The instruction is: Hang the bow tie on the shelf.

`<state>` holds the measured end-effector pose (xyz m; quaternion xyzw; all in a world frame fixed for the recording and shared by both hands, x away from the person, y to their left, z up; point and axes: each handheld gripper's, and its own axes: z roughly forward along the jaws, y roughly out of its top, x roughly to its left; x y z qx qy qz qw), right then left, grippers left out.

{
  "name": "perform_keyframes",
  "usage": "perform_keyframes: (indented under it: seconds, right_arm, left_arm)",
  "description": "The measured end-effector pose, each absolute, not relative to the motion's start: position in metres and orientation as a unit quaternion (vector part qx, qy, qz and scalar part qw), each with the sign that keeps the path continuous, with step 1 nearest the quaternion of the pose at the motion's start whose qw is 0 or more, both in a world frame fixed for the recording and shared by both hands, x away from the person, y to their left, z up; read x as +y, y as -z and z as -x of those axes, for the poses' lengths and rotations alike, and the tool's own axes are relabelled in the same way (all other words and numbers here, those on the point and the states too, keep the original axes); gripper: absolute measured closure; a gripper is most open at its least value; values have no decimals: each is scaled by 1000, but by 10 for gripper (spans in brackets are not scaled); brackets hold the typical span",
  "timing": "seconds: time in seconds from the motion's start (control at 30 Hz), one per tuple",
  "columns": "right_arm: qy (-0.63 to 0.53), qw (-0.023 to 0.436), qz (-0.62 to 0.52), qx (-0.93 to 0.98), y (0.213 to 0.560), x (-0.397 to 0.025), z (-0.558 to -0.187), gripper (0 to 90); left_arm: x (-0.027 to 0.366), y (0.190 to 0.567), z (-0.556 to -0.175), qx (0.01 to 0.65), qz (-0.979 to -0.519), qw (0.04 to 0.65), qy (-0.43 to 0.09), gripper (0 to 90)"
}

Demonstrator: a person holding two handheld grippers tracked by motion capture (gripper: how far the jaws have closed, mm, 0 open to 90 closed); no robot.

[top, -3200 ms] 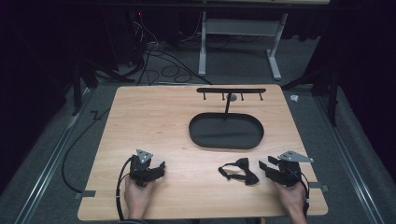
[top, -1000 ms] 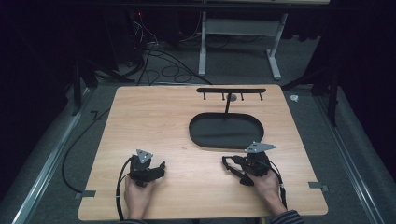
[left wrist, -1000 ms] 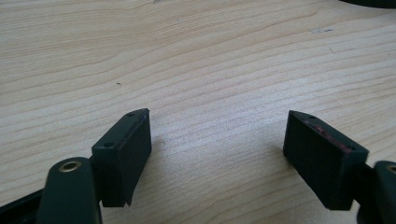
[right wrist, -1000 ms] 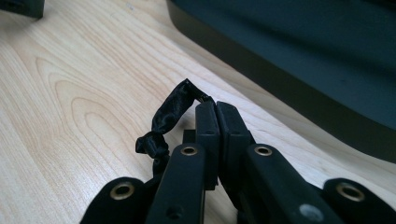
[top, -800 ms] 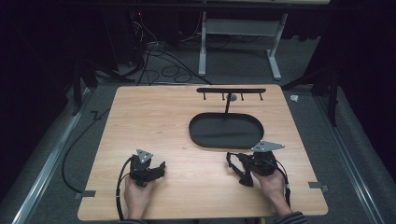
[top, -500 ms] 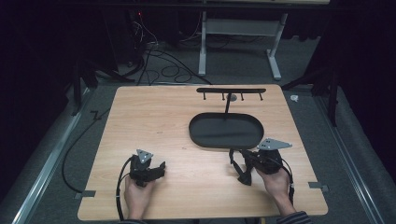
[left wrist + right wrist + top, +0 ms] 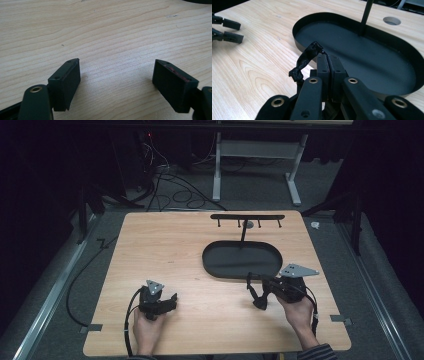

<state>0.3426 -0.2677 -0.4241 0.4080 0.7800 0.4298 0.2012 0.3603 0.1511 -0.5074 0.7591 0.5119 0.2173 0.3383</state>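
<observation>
High view shows the right tongs (image 7: 270, 287) clamped on a black strap (image 7: 256, 294) at the table's (image 7: 165, 240) near right, just in front of the oval black tray (image 7: 220, 268), the strap dangling leftward. Right gripper view shows jaws pressed together on it. Left tongs (image 7: 170, 301) rest near left, jaws wide apart.

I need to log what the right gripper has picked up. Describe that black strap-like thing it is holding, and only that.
The black strap is a narrow, limp band, matt and twisted, of soft fabric or rubber by its look. The right gripper has its jaws shut on one end. In the right gripper view it arches up and left from the jaws, then droops to a knotted lump. In the high view the strap hangs left of the gripper, its lower end at the wooden table, just in front of the black oval tray.
</observation>
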Motion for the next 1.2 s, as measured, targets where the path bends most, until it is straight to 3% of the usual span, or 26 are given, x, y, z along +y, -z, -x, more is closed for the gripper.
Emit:
perform_keyframes:
  seconds: [1.2]
  right_arm:
    - [-455,216,-419,755,394,-280,-367,899]
  left_arm:
    - [151,507,-360,511,-760,337,-218,228]
